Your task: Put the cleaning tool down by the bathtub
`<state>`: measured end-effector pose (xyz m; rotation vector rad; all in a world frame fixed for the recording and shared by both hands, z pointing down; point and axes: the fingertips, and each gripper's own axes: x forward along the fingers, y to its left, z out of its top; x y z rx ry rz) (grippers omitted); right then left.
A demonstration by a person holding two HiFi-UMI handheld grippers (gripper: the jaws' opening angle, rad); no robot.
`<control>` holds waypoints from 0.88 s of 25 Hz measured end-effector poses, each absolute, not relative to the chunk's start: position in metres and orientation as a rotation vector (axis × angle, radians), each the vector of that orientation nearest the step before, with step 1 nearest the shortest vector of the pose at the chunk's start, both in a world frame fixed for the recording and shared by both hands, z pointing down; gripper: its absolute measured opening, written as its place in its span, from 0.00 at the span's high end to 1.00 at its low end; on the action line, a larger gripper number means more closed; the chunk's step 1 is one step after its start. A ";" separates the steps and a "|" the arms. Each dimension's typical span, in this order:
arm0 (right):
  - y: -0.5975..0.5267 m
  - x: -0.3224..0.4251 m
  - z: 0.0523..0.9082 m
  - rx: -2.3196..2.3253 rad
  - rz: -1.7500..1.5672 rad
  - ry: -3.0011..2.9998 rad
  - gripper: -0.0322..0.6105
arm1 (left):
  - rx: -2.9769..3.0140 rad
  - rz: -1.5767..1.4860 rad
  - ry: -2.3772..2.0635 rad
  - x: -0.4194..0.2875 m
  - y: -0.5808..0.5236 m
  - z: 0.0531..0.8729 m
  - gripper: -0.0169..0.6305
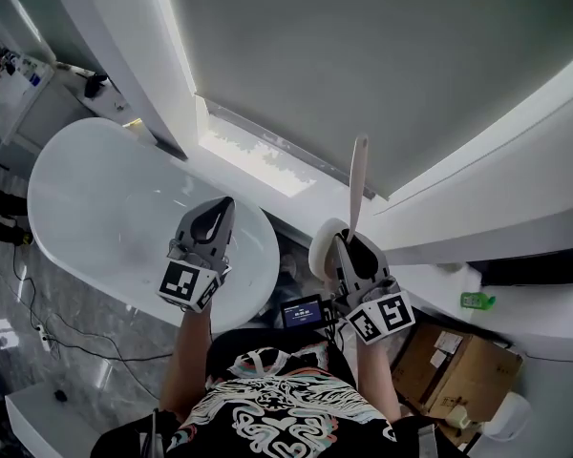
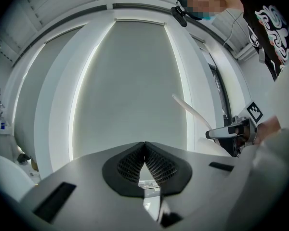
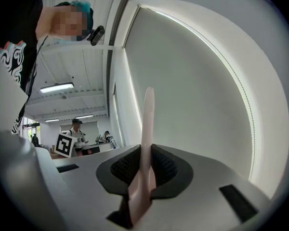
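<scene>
The cleaning tool is a pale brush with a long thin handle [image 1: 358,175] and a round white head [image 1: 322,250]. My right gripper [image 1: 353,243] is shut on the handle [image 3: 147,124], which sticks up past the jaws toward the grey blind. In the left gripper view the handle [image 2: 190,110] and the right gripper [image 2: 230,134] show at the right. The white oval bathtub [image 1: 105,208] lies at the left of the head view. My left gripper [image 1: 218,216] hangs over the tub's near end, shut with nothing between its pads [image 2: 156,165].
A large grey blind [image 1: 363,55] fills the wall ahead, above a white ledge [image 1: 267,175]. A cardboard box [image 1: 458,370] and a green item [image 1: 477,301] sit at the lower right. Cables [image 1: 38,303] trail on the marble floor at the left. People stand in the background [image 3: 77,129].
</scene>
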<state>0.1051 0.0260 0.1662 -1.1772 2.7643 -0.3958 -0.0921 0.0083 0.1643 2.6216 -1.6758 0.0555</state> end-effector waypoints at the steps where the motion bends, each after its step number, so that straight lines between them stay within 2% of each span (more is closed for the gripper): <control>1: 0.023 0.105 0.166 -1.176 -0.395 2.762 0.83 | 2.621 0.058 -1.676 -0.093 0.006 0.165 0.95; 22: -0.067 0.101 0.201 -1.212 -0.414 2.785 0.83 | 2.574 0.191 -1.653 -0.099 -0.073 0.215 0.95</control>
